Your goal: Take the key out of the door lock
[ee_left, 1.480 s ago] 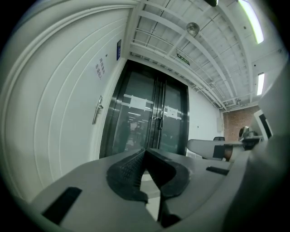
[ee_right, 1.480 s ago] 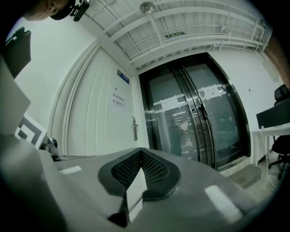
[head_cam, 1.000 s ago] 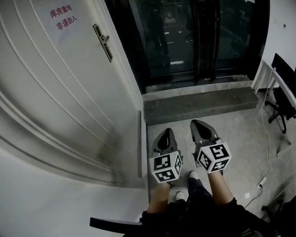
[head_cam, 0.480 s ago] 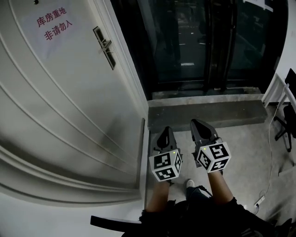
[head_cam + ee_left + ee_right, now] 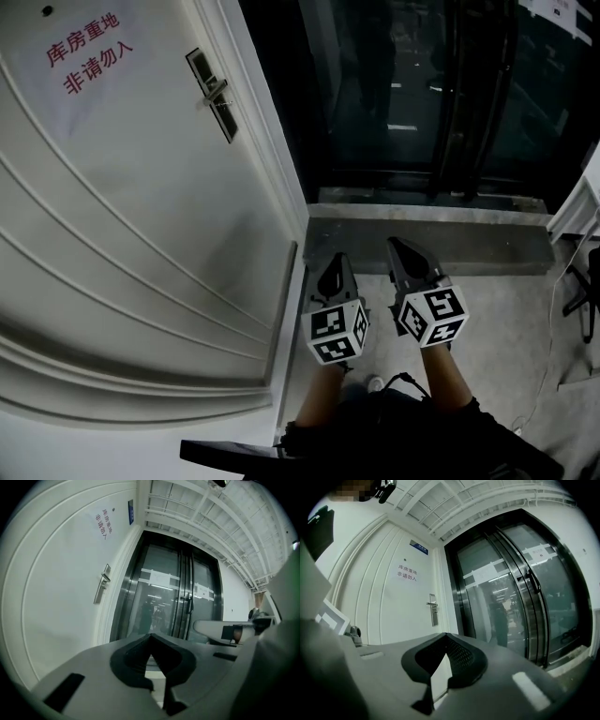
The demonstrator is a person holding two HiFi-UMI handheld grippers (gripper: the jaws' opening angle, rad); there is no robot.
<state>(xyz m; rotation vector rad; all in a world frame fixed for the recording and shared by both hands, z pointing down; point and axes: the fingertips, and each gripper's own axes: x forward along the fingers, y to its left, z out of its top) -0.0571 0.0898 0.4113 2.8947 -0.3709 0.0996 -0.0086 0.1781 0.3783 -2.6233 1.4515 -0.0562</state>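
White door [image 5: 141,234] carries the lock [image 5: 214,94], key too small to see, well apart from left claw [image 5: 337,260] and right claw [image 5: 399,246], both closed and empty. Arriving closed could bump the key crooked.

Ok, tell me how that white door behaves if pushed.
The white door is tall and panelled, so probably heavy and stiff. It looks shut in its frame, so a push likely won't swing it unless the lever handle is worked. Its painted face looks smooth, maybe slippery.

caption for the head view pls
Left gripper and right gripper, both shut, held low, far from the lock on the white door.
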